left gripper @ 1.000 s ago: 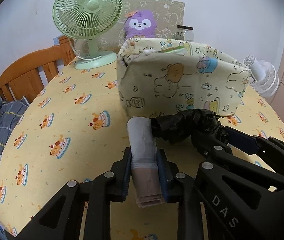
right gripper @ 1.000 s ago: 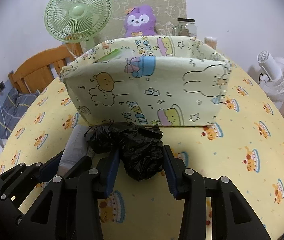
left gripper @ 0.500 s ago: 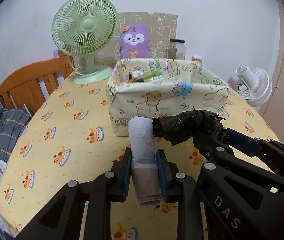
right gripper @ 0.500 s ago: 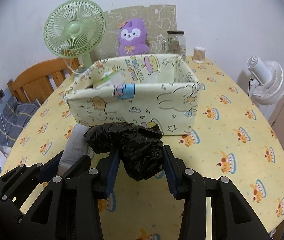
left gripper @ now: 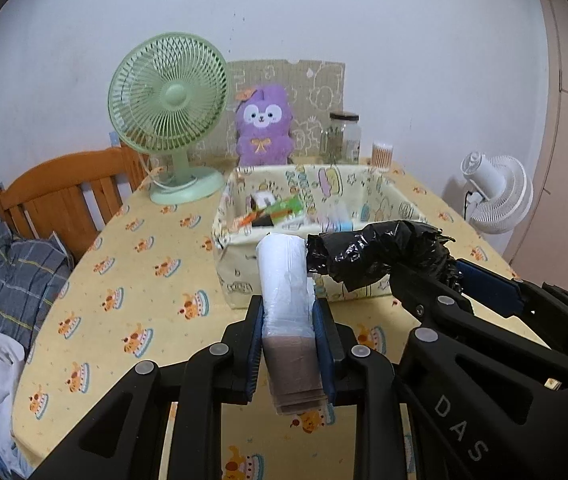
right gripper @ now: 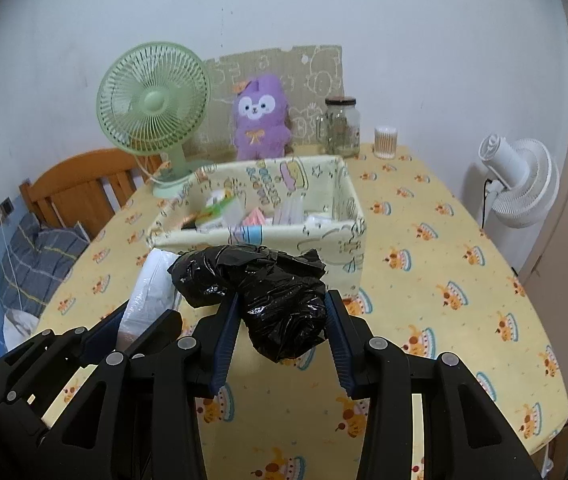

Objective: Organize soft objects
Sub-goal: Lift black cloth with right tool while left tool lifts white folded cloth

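Clamped tight: left gripper (left gripper: 289, 334) on white bag roll (left gripper: 284, 276), right gripper (right gripper: 282, 326) on black bag bundle (right gripper: 262, 286), near fabric bin (right gripper: 348, 200). Risk: slippery plastic sliding free, missing bin.

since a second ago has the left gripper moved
Yes. The left gripper, shut on the white roll, has risen: the fabric bin now shows its inside from above.

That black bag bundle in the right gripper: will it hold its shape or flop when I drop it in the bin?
Probably floppy: the black bag bundle is crumpled film, bulging past the right gripper and drooping leftward. Likely light. It may loosen on landing in the fabric bin.
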Demonstrator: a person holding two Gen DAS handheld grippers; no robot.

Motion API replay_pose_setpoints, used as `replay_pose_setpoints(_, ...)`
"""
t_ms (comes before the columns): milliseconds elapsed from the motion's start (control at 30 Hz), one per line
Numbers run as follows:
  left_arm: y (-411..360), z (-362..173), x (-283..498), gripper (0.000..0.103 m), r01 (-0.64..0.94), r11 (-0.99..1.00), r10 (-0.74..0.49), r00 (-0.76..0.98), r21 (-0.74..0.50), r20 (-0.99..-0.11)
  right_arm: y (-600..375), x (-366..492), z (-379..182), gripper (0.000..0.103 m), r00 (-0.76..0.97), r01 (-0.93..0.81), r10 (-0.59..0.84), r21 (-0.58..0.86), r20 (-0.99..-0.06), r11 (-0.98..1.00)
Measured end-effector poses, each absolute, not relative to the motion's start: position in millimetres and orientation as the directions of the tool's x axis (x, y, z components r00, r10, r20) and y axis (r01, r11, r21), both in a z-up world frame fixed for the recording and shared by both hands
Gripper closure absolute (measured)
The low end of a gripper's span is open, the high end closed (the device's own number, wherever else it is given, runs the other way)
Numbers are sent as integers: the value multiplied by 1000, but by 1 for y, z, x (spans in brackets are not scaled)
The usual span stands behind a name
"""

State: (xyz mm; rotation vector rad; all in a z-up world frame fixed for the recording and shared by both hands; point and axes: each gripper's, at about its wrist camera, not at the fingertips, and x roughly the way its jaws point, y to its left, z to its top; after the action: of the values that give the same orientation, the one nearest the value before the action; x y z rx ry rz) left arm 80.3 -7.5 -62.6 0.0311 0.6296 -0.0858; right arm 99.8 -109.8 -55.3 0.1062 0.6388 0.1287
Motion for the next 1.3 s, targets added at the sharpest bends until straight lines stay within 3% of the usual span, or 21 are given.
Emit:
replay_pose_setpoints(433, -12, -30, 75, 80, 90, 996, -74, 848, 5, -525, -117, 87, -18, 57, 842, -92, 144, 126, -520, 988)
replay_pose_setpoints(767, -9, -46, 82, 80, 95, 995, -88, 823, -16, -561, -116, 93, -30, 57, 826, -94, 154, 135, -542, 986)
replay_pose_setpoints(1067, -12, -73, 92, 55, 90, 995, -97, 780, -43, -618, -118, 102, -55, 57, 797, -97, 170, 155, -579, 983)
replay_pose_setpoints(1133, -14, -79, 94, 44, 83, 995, -93, 773, -46, -628, -120, 104, -61, 57, 790, -97, 171, 156, -589, 983)
replay_pose_setpoints(1300, -20, -91, 95, 38, 80, 996, -92, 762, -48, -641, -123, 106, -73, 57, 779, -95, 173, 159, -602, 983)
